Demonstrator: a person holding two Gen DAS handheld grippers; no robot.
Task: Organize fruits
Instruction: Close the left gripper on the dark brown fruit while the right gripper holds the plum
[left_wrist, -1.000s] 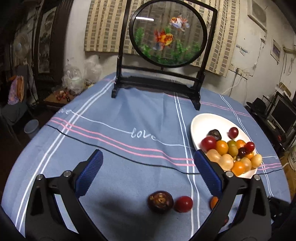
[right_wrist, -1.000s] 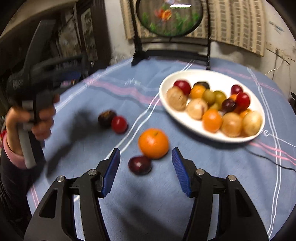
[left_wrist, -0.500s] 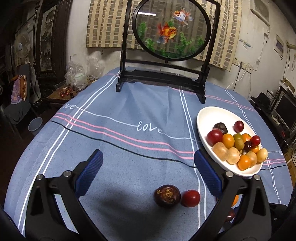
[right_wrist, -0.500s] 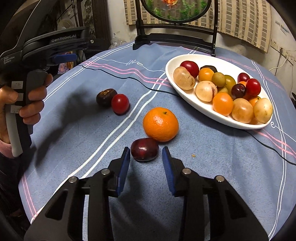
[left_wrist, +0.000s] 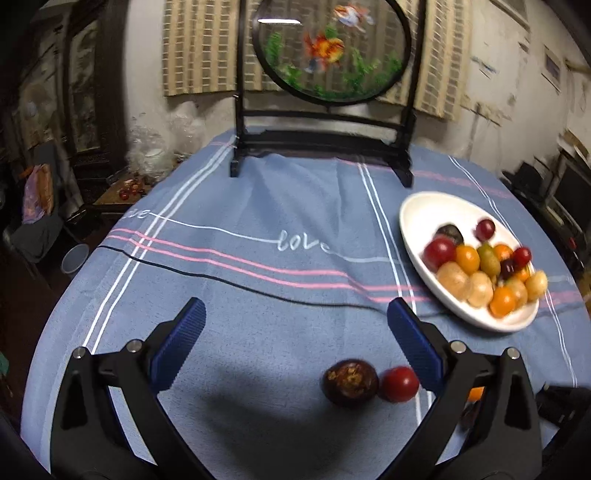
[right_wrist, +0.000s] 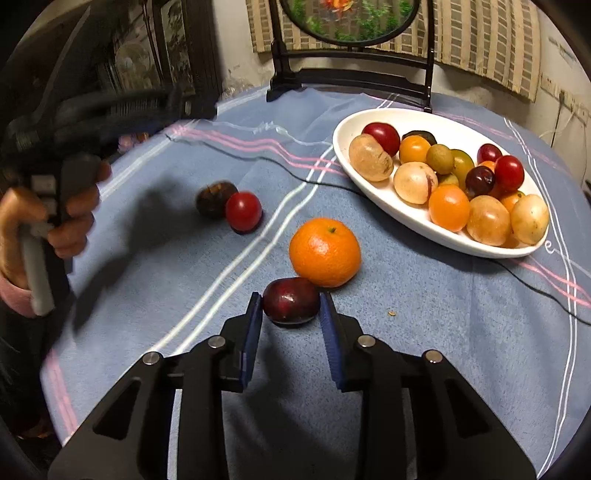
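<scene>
Plum (right_wrist: 291, 301) pinch on counter, beside orange (right_wrist: 325, 251)
Right hand-held gripper (right_wrist: 291, 312) was closing, pads at plum's sides; left hand-held gripper (left_wrist: 295, 339) released. Risk: round plum could squirt out, bump orange.

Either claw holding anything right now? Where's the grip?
Right claw is closing on the dark red plum, pads at its left and right sides. Left claw is open, holding nothing.

Plum (right_wrist: 291, 301): dark red, glossy, on the cloth, touching the mandarin.
Mandarin (right_wrist: 325, 252): orange, stem end up.
Cherry tomato (right_wrist: 243, 211): red, beside a dark brown fruit (right_wrist: 212, 195).
White oval plate (right_wrist: 354, 177): heaped with small fruits.
</scene>
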